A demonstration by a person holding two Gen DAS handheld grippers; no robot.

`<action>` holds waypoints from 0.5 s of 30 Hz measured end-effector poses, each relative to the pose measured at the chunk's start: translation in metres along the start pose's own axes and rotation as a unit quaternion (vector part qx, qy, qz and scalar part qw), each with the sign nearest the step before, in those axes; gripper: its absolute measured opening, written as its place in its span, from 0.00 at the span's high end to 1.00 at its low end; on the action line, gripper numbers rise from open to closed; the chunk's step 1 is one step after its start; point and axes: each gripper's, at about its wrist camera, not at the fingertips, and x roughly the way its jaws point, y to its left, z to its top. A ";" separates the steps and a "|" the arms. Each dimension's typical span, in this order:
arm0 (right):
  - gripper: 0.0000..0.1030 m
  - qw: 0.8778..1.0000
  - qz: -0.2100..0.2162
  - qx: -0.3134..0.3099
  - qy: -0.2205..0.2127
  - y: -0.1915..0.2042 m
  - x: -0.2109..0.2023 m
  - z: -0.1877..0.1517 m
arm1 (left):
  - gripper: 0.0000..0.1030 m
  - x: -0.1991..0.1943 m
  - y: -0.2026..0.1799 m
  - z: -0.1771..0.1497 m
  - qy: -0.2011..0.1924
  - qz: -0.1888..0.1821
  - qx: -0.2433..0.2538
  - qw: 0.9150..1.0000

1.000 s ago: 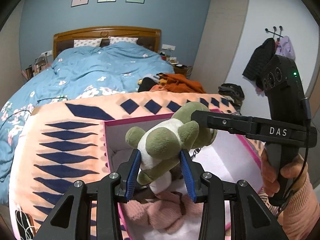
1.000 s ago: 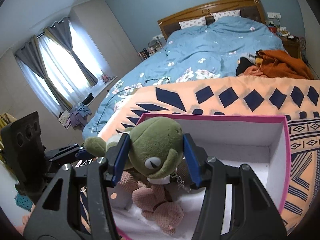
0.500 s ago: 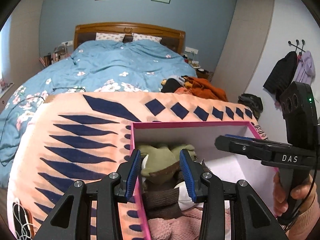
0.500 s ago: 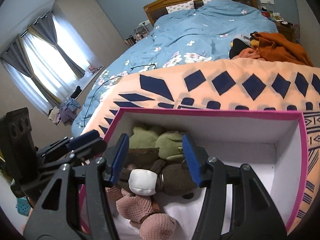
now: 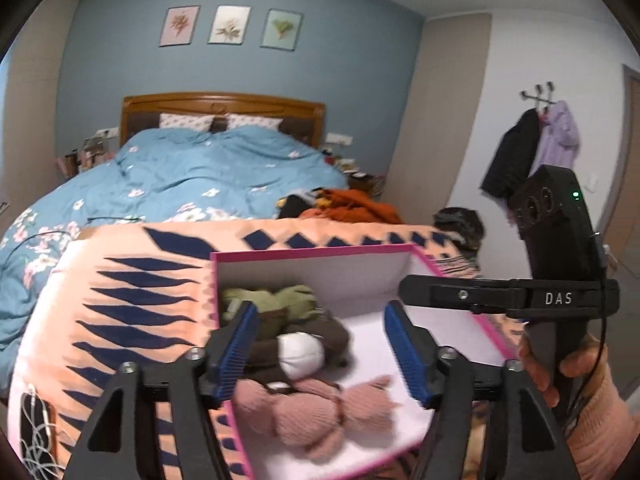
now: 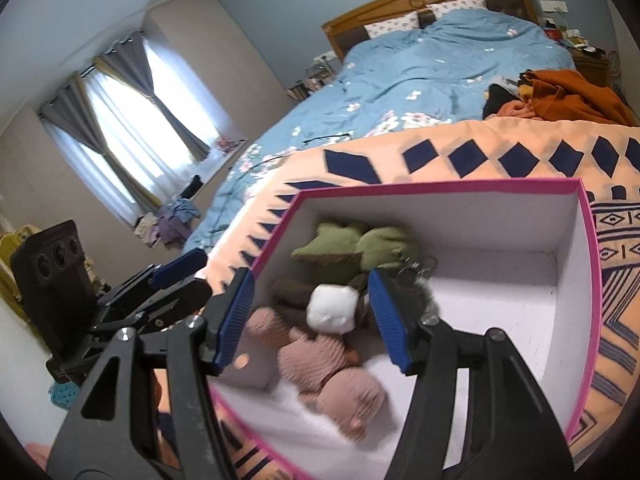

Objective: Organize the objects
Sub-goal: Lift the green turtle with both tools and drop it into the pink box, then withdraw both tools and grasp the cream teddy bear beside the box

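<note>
My left hand-held gripper [image 5: 322, 346] stands wide, its jaws having just opened, and nothing is pinched between the blue pads; my right hand-held gripper [image 6: 312, 318] has also just eased open and holds nothing, its pads standing to either side of the toys below without pressing on them. The green plush frog [image 6: 356, 246] now lies inside the pink-rimmed white cardboard box [image 6: 440, 188], in the far left corner, resting against the brown knitted soft toy with the white round muzzle [image 5: 300, 344], with the dusty-pink knitted soft toy [image 6: 320, 364] nearest to me. The box sits on the peach blanket with dark blue diamond pattern [image 5: 132, 300] spread over the bed.

The risks I see come from how close both tools hang to the pile. If I draw back low, a pad could snag the loose knit of the brown or pink toy and drag it up over the rim. The small metal keychain [image 6: 420, 266] beside the frog could also catch on my right jaw. My right tool's finger reaches across in front of my left one, so a careless pull could knock them together. The soft blanket gives the box poor footing; a nudge on its wall could tip or slide it.
</note>
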 end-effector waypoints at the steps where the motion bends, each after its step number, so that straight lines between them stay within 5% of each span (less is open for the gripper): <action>1: 0.40 1.000 0.006 -0.003 -0.003 0.004 -0.006 -0.004 | 0.29 -0.007 -0.006 -0.002 -0.008 -0.002 0.005 1.000; 15: 0.39 0.997 0.007 -0.061 -0.049 0.048 -0.099 -0.072 | 0.27 -0.047 -0.070 -0.052 -0.019 -0.070 0.055 0.996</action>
